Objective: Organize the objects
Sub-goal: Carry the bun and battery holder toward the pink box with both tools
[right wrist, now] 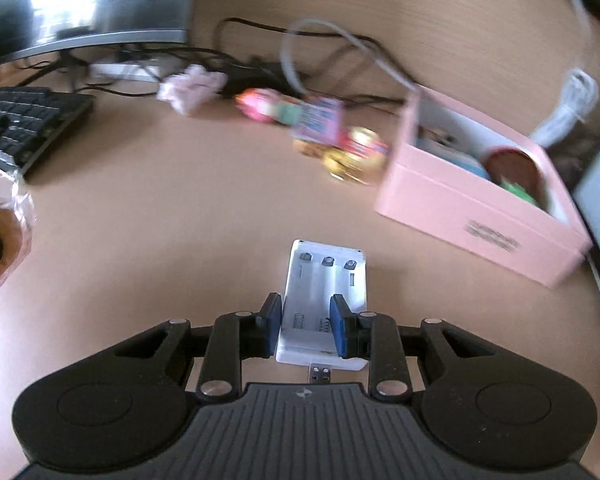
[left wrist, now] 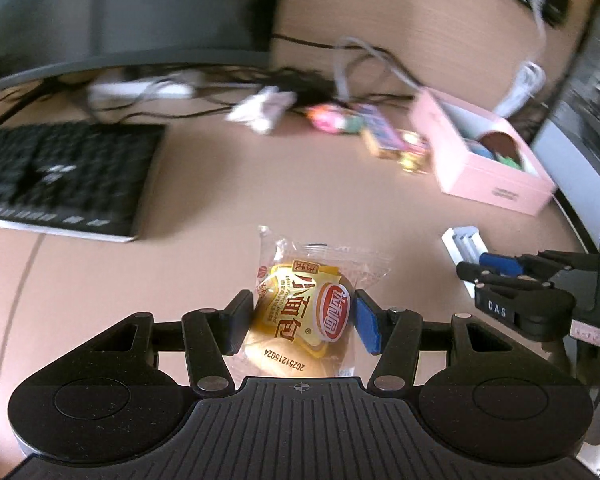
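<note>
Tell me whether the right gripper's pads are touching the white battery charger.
Touching. The right wrist view shows the right gripper with both blue pads pressed against the sides of the white battery charger, no gap on either side.

Two black grippers, same build. Left gripper (left wrist: 301, 320): ribbed dark grey plate at the bottom with a tiny cross mark, round black discs on both sides, bent black arms joined by shiny silver pins, blue pad (left wrist: 367, 326) on one finger. Right gripper (right wrist: 304, 326): same shape, blue pads (right wrist: 339, 328) on both fingers. White letters "DAS" on its side.
</note>
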